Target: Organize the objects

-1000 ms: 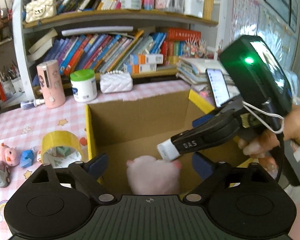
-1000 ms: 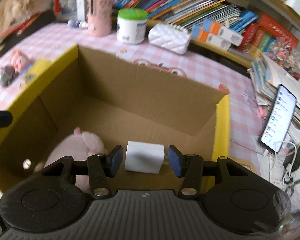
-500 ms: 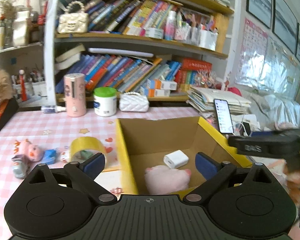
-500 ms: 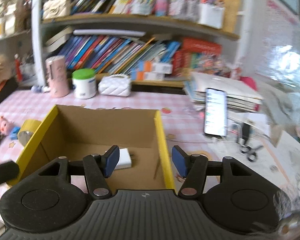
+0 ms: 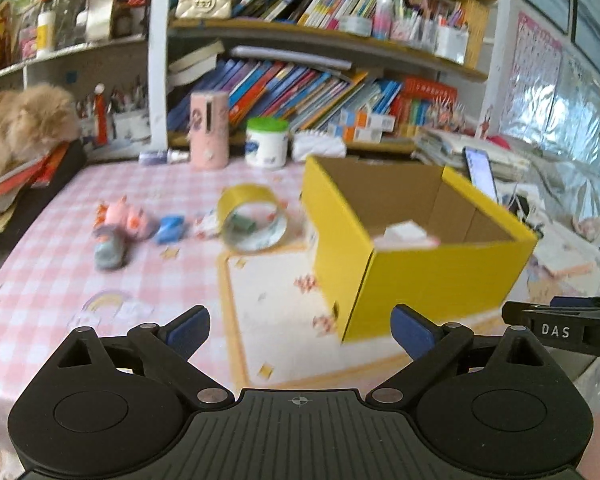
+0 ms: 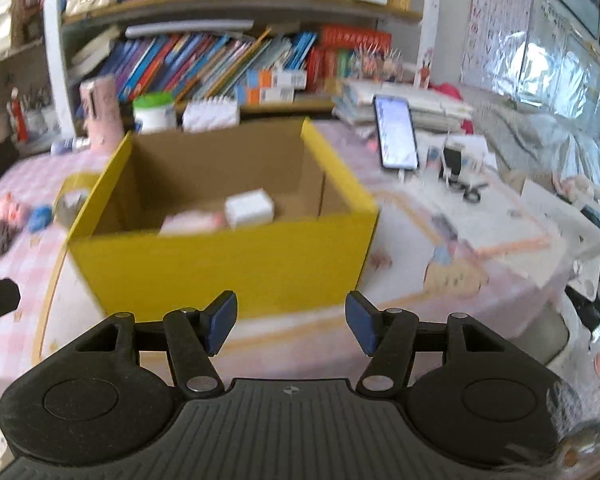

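A yellow cardboard box (image 5: pixel 440 280) (image 6: pixel 220 268) stands on the pink checked table. Inside it lie a white charger block (image 6: pixel 249 208) (image 5: pixel 406 232) and a pink plush (image 6: pixel 192 222). Left of the box sit a yellow tape roll (image 5: pixel 252 216), a blue toy (image 5: pixel 170 229), a pink pig figure (image 5: pixel 126 216) and a small grey car (image 5: pixel 108 252). My left gripper (image 5: pixel 300 332) is open and empty, held back from the table's near side. My right gripper (image 6: pixel 291 324) is empty, its jaws opening, in front of the box's near wall.
A pink cylinder (image 5: pixel 209 130), a green-lidded jar (image 5: pixel 266 142) and a white quilted pouch (image 5: pixel 318 146) stand before the bookshelves. A lit phone (image 6: pixel 395 138), scissors (image 6: pixel 466 192) and papers lie to the right. A furry animal (image 5: pixel 16 120) rests at far left.
The right gripper let go of the white charger block, which now lies in the box. Both grippers pulled back out of the box and away from it.
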Demonstrator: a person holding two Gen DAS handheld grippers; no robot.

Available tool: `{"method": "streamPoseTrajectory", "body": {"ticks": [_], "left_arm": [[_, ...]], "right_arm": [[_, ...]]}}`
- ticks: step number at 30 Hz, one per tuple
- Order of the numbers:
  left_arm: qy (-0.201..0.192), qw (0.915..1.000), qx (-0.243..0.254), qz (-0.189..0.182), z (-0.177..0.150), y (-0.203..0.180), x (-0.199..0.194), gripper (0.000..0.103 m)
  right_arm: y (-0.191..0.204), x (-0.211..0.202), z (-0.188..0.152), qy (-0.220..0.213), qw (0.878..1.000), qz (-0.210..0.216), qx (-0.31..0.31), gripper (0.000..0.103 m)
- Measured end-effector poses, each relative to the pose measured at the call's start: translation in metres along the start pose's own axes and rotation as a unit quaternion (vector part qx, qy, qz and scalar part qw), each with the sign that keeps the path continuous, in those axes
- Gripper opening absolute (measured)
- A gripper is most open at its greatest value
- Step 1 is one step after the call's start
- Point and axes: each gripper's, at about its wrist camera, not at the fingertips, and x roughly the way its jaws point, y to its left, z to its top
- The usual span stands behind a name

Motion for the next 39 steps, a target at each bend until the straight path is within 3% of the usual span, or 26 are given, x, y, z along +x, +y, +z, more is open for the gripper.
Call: {"method": "streamPoseTrajectory", "body": {"ticks": [17,22,39], "left_arm": [[0.045,0.9987,-0.007,0.025,-0.041,0.048,-0.041,0.099],[0.044,0.9983,-0.013,0.036,-0.050,0.061,-0.055,0.099],[0.021,0.9957,-0.038,0.082,-0.059,0.107,-0.089,0.103]], "right_arm": [[0.077,-0.027,-0.057,0.055,0.997,0.048,-0.040,0.070],[0.093,-0.033,-0.064,0.065,0.995,0.070,-0.040,0.075],[0.157,-0.052,-0.069,0.062,0.986,0.132,-0.082,0.077]]}}
